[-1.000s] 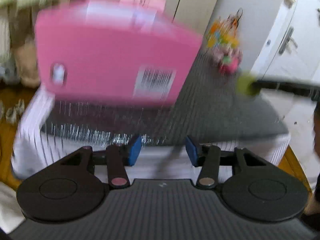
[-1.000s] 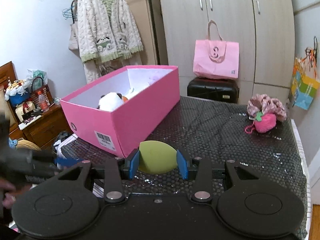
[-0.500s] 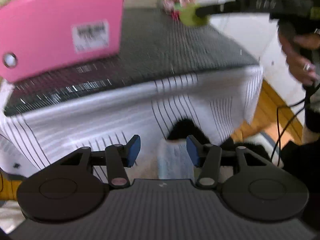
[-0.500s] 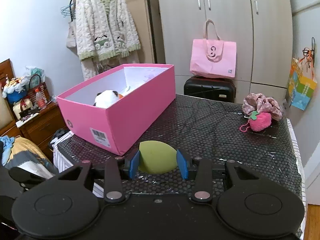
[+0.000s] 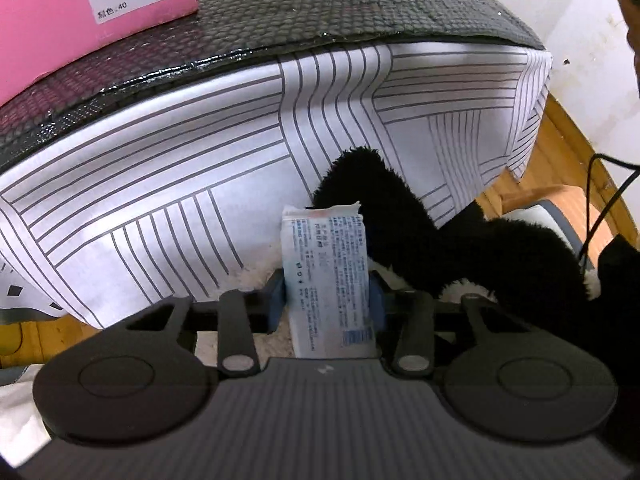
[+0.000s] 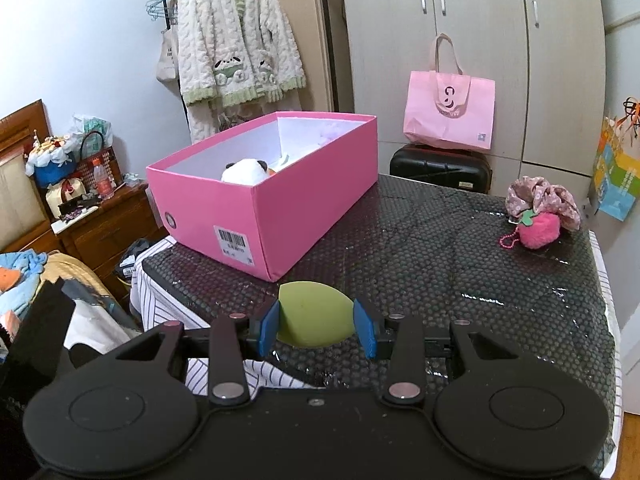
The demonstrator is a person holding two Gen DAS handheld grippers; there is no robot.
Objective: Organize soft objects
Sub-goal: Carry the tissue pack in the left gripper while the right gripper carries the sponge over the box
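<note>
The left gripper [image 5: 326, 300] points steeply down past the table edge, and its jaws have just been closing; the blue pads [image 5: 276, 304] now press both sides of a white printed tag [image 5: 326, 276] that stands upright between them. The tag belongs to a black and white plush [image 5: 420, 232] lying below the table, its dark fur spreading from 12 to 3 o'clock of the gripper, with white fur showing just beside the pads. Behind the plush hangs the striped cloth [image 5: 180, 184] that covers the table side, and above that the black mat [image 5: 320, 8] forms the tabletop. At 11 o'clock in the left wrist view a corner of the pink box [image 5: 48, 24] rests on the mat. The right gripper [image 6: 316, 326] hovers over the near edge of the mat [image 6: 440, 260], clamped on a green sponge [image 6: 312, 312] whose rounded body fills the gap between its pads. In the right wrist view the box [image 6: 288, 200] stands open at 11 o'clock with a small panda toy [image 6: 244, 170] inside near its front end. At 2 o'clock, well apart from the box, a pink pom-pom [image 6: 538, 230] touches a floral scrunchie [image 6: 540, 198] near the far right corner. A pink bag [image 6: 450, 114] sits on a black case [image 6: 440, 164] behind the table, and a cardigan [image 6: 236, 48] hangs at 11 o'clock.
</note>
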